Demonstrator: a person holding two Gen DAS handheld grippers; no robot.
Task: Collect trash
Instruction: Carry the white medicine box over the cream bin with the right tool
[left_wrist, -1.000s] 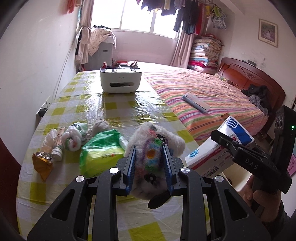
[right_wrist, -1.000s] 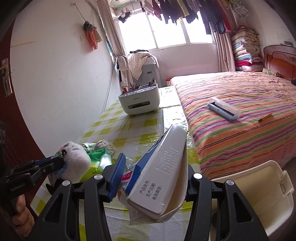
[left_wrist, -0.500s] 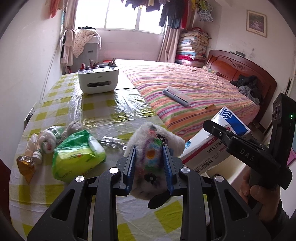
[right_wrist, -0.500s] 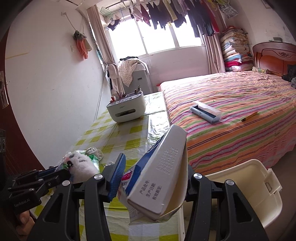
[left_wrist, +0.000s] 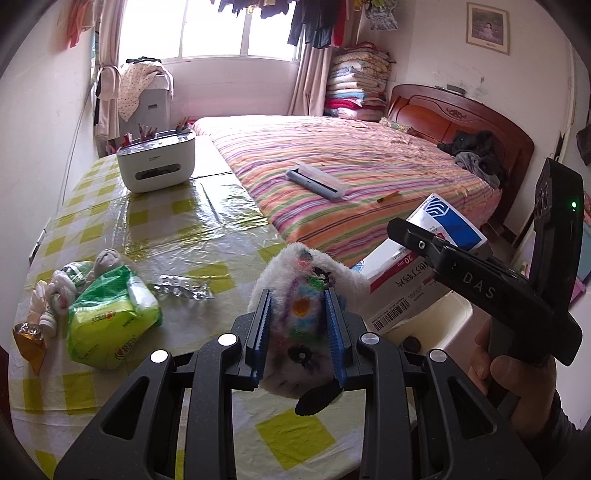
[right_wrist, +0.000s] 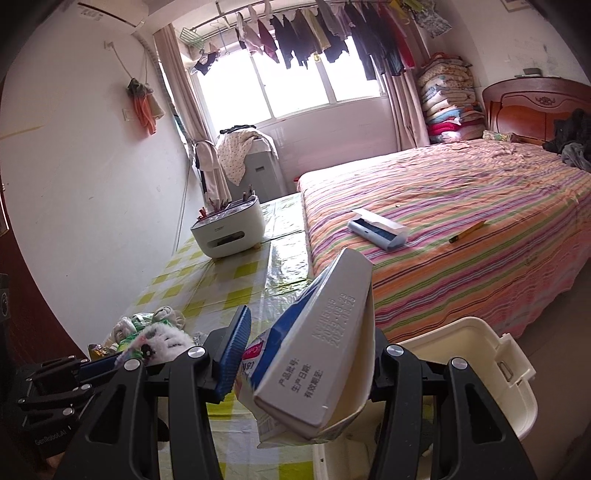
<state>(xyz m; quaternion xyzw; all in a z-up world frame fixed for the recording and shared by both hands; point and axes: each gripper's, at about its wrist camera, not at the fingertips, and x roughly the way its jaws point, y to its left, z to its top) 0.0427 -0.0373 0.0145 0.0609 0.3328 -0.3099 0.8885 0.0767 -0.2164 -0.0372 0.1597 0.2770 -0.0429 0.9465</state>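
Note:
My left gripper (left_wrist: 298, 317) is shut on a white fluffy object with coloured patches (left_wrist: 306, 273) and holds it above the table's near right part. My right gripper (right_wrist: 306, 343) is shut on a white, blue and red medicine box (right_wrist: 317, 354), held above the cream plastic bin (right_wrist: 491, 373) beside the table. The box (left_wrist: 413, 273) and right gripper (left_wrist: 417, 240) also show in the left wrist view, over the bin (left_wrist: 447, 325). On the table lie a green tissue pack (left_wrist: 107, 314), a foil blister strip (left_wrist: 181, 290), crumpled white wrappers (left_wrist: 70, 277) and a gold wrapper (left_wrist: 27, 338).
A yellow-checked table (left_wrist: 155, 221) stands against the left wall with a white organiser box (left_wrist: 157, 162) at its far end. A striped bed (left_wrist: 351, 166) lies right of it, with a grey case (left_wrist: 317, 181) and a pencil (left_wrist: 388, 197).
Both grippers have swung right, toward the bin, each keeping its grip. The bin now sits under the medicine box and shows in the left wrist view.

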